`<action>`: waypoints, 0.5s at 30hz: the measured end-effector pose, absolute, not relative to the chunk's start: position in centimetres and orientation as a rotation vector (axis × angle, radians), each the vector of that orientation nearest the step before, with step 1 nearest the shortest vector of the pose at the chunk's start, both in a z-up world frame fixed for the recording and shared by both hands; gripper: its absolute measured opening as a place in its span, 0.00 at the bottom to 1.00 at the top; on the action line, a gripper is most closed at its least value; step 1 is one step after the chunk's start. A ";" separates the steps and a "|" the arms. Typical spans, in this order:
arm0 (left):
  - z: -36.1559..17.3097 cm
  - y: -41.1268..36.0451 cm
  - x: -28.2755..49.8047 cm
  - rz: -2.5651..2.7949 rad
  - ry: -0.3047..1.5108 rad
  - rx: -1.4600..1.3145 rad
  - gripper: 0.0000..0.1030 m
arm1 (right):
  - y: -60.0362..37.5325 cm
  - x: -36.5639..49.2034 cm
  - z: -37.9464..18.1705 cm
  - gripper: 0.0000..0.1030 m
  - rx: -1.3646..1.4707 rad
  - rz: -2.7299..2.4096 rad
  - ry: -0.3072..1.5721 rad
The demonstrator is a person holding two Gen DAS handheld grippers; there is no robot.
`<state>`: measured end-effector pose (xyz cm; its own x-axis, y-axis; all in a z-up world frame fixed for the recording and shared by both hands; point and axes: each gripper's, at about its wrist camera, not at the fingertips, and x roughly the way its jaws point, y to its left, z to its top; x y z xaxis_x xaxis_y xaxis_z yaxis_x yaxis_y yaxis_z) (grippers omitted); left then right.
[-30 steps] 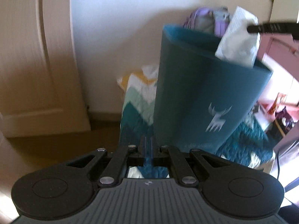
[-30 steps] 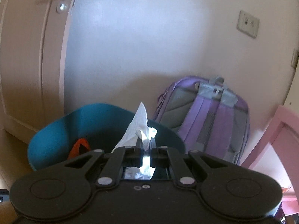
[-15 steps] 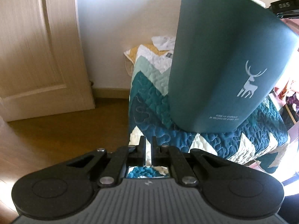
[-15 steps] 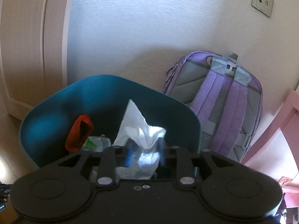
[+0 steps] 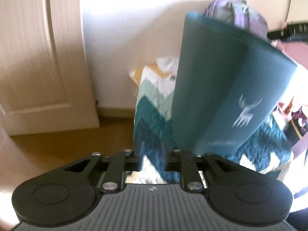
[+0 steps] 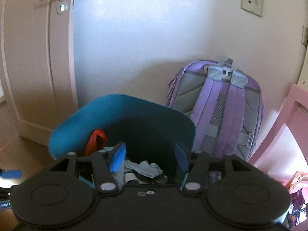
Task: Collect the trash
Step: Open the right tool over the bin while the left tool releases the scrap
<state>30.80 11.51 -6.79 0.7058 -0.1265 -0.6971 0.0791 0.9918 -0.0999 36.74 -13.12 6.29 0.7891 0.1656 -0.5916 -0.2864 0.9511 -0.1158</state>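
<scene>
Quilted bed [image 5: 152, 127] beside door [image 5: 38, 57], wall [image 6: 144, 38].

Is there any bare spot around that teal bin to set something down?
The wooden floor between the door and the quilt looks bare. Behind the teal bin it is crowded: the purple backpack leans on the wall, pink furniture beside it.

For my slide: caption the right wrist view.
Right gripper opening over teal bin of trash, purple backpack behind.
</scene>
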 end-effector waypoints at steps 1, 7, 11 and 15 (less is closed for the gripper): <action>-5.9 11.3 30.7 -0.112 0.762 -0.065 0.44 | -13.2 36.2 6.7 0.55 -0.199 0.252 0.609; 0.4 8.8 28.9 -0.113 0.614 -0.021 0.66 | -13.9 31.9 9.7 0.56 -0.179 0.302 0.550; 3.9 7.1 27.8 -0.104 0.568 -0.023 0.76 | -14.7 28.9 11.5 0.57 -0.153 0.328 0.515; 6.6 5.4 26.7 -0.112 0.523 -0.015 0.79 | -15.5 26.5 12.6 0.57 -0.133 0.348 0.487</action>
